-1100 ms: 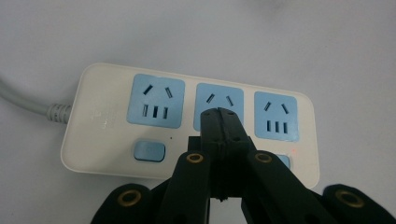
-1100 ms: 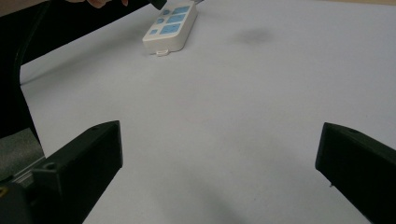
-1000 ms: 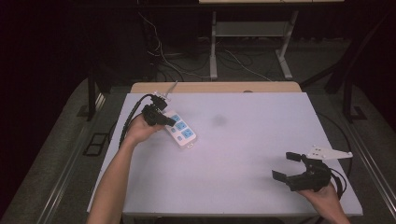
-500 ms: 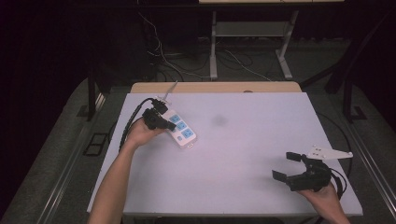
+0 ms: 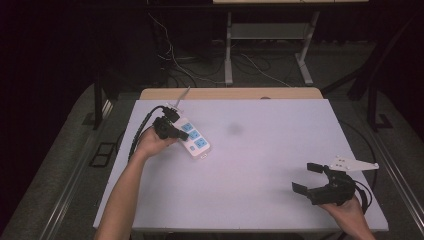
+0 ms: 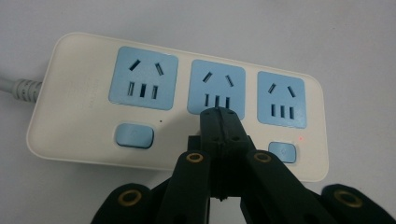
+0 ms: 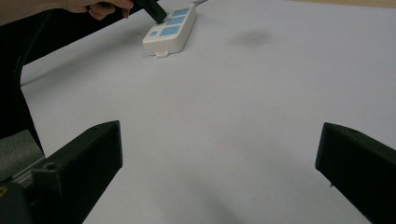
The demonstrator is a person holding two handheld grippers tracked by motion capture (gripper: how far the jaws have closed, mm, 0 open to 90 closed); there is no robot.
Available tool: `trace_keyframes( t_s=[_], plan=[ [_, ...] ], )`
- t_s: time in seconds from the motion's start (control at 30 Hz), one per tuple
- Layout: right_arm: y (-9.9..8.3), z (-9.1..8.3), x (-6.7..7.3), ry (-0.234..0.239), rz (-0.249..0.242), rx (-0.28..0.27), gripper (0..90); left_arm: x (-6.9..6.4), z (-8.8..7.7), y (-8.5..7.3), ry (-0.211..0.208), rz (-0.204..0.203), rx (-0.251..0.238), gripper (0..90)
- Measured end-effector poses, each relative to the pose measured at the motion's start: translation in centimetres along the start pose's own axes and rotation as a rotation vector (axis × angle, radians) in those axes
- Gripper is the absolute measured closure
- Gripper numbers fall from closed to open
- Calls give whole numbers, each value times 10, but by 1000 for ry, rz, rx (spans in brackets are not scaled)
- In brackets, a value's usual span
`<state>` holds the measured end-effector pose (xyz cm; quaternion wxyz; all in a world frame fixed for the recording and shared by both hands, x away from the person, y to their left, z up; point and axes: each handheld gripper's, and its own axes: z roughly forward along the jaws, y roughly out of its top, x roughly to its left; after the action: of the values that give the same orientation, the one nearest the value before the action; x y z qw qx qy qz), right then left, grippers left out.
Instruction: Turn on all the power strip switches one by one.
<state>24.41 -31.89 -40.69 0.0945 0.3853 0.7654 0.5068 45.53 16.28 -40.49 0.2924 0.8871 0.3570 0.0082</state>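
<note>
A white power strip (image 5: 196, 141) with three blue sockets lies at the table's left rear, its cord leading off the back edge. My left gripper (image 5: 176, 133) is shut, with its joined tips resting on the strip. In the left gripper view the shut jaws (image 6: 219, 116) sit just below the middle socket and hide the middle switch. The left switch (image 6: 134, 135) and right switch (image 6: 282, 151) show, and a small red light (image 6: 301, 138) glows by the right one. My right gripper (image 5: 306, 177) stands open and holds nothing near the front right corner. It points toward the strip (image 7: 170, 29).
The white table (image 5: 270, 150) has a faint dark smudge (image 5: 234, 129) near its middle. A wooden strip (image 5: 230, 93) runs along the back edge. Cables and a metal stand are on the dark floor behind it. The left gripper's black cable (image 5: 137, 137) loops by the table's left side.
</note>
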Motion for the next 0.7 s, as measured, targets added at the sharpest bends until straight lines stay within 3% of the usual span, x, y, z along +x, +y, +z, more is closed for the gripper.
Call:
trace_keyframes(
  t_s=[0.23, 0.33, 0.7],
  plan=[
    [0, -2, -1, -3, 1, -7, 7, 0, 1, -1, -2, -10, -5, 900],
    [0, -3, -1, -4, -1, -6, 7, 4, 0, -6, -23, -42, -35, 900],
    [0, -2, -1, -4, 1, -8, 7, -1, 0, -4, 5, -26, -31, 899]
  ],
)
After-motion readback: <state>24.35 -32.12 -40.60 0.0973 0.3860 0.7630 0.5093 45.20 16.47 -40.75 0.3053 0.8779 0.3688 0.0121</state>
